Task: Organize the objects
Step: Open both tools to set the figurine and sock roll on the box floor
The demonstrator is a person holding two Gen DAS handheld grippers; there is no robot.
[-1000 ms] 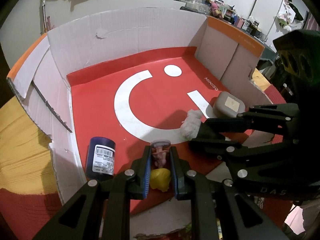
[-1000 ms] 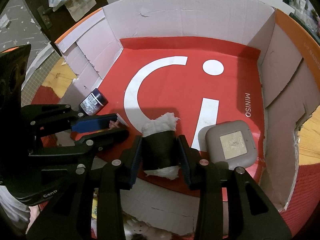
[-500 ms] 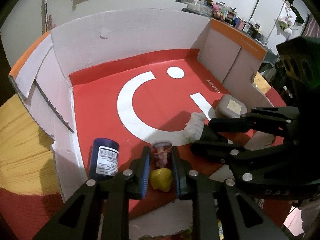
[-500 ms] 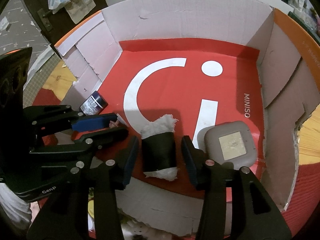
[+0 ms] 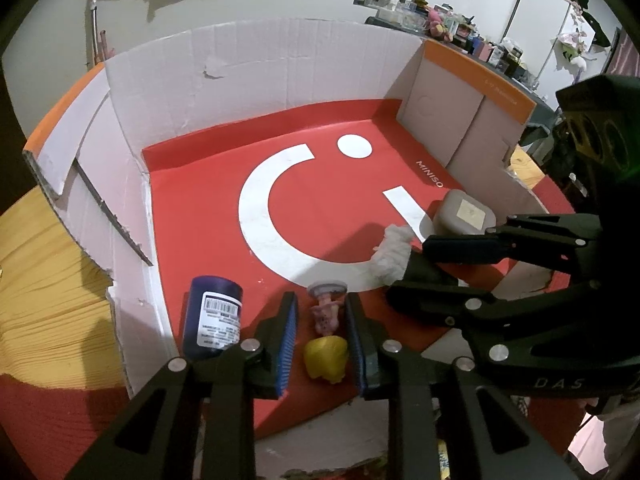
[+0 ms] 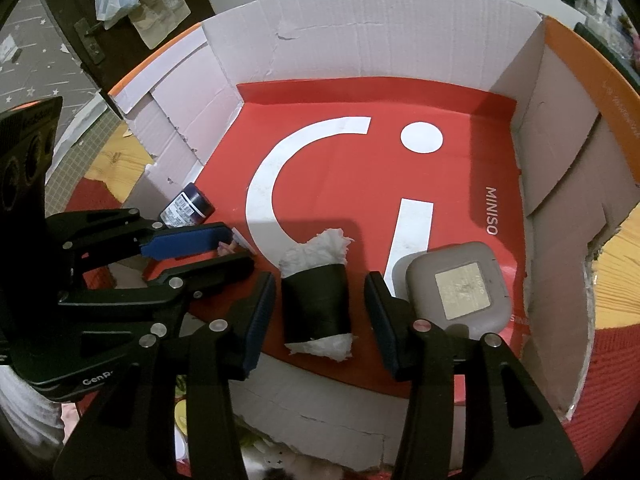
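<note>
A small figurine (image 5: 327, 334) with a pink body and yellow head lies on the red floor of the cardboard box (image 5: 256, 76), between the jaws of my left gripper (image 5: 321, 314), which is open and not touching it. A black roll stuffed with white tissue (image 6: 316, 292) lies on the box floor between the jaws of my right gripper (image 6: 320, 300), which is open and clear of it. The roll also shows in the left wrist view (image 5: 394, 256). The left gripper appears in the right wrist view (image 6: 208, 248).
A dark blue bottle (image 5: 214, 322) with a barcode label lies by the box's left wall. A grey square case (image 6: 460, 286) sits at the right, close to my right finger. White cardboard walls ring the box; wooden table and red mat lie outside.
Both grippers have opened: the left let go of the figurine, the right let go of the black roll. Both objects now rest on the box floor.
</note>
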